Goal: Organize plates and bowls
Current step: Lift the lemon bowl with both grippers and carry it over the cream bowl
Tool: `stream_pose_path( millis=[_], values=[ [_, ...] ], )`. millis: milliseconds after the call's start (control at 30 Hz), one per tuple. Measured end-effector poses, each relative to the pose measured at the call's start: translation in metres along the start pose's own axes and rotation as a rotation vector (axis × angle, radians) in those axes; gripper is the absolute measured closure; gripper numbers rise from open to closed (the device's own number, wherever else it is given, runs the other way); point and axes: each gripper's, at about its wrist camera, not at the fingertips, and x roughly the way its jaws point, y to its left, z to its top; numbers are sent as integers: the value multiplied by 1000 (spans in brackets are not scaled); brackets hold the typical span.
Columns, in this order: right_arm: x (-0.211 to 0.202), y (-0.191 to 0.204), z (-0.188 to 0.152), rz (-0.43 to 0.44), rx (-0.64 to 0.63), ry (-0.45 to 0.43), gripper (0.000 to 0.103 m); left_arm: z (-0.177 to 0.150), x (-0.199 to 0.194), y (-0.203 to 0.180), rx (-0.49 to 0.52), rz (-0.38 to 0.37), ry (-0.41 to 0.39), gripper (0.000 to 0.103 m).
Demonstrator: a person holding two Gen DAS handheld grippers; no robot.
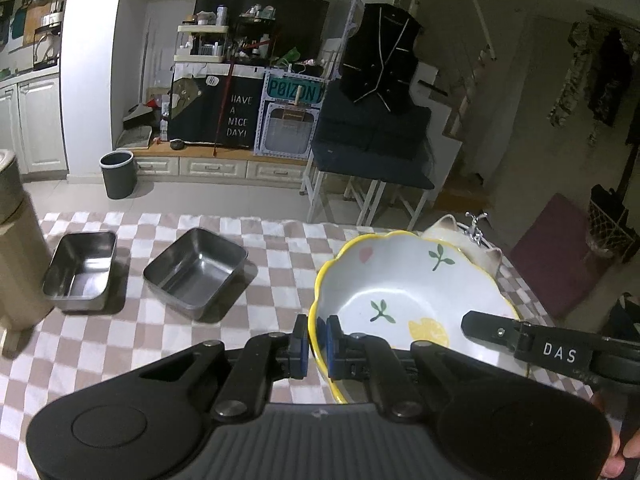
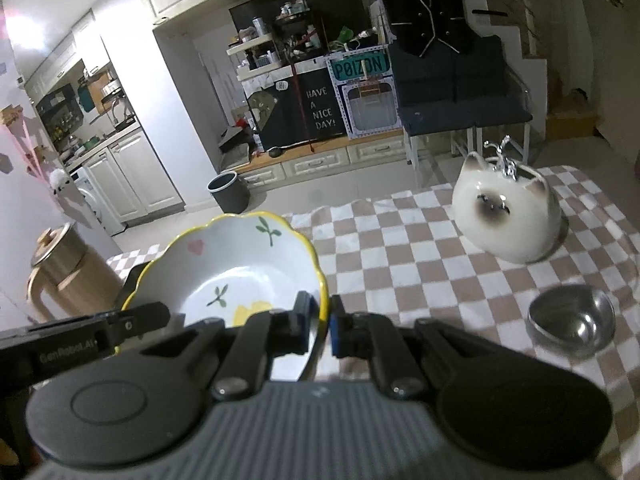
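Note:
A white scalloped bowl (image 1: 404, 292) with a yellow rim and painted leaves is held above the checkered tablecloth (image 1: 272, 264). My left gripper (image 1: 318, 340) is shut on its left rim. My right gripper (image 2: 322, 324) is shut on the right rim of the same bowl (image 2: 236, 272). Each gripper shows at the edge of the other's view. Two square steel trays (image 1: 80, 268) (image 1: 196, 270) sit on the cloth to the left. A small round steel bowl (image 2: 572, 320) sits on the cloth to the right.
A white cat-shaped ceramic pot (image 2: 508, 220) stands at the table's far right, behind the bowl in the left wrist view (image 1: 464, 236). A beige canister (image 1: 16, 264) stands at the far left edge. Beyond the table are a grey bin (image 1: 118, 174) and dark chairs (image 1: 372, 148).

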Motion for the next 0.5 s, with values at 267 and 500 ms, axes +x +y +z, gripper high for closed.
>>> stream_pose_path(
  millis=[267, 500],
  values=[
    [-13, 12, -23, 33, -7, 15, 93, -26, -32, 18, -28, 0, -2, 95],
    [-21, 29, -39, 55, -43, 18, 92, -42, -55, 35, -40, 11, -14, 96]
  ],
)
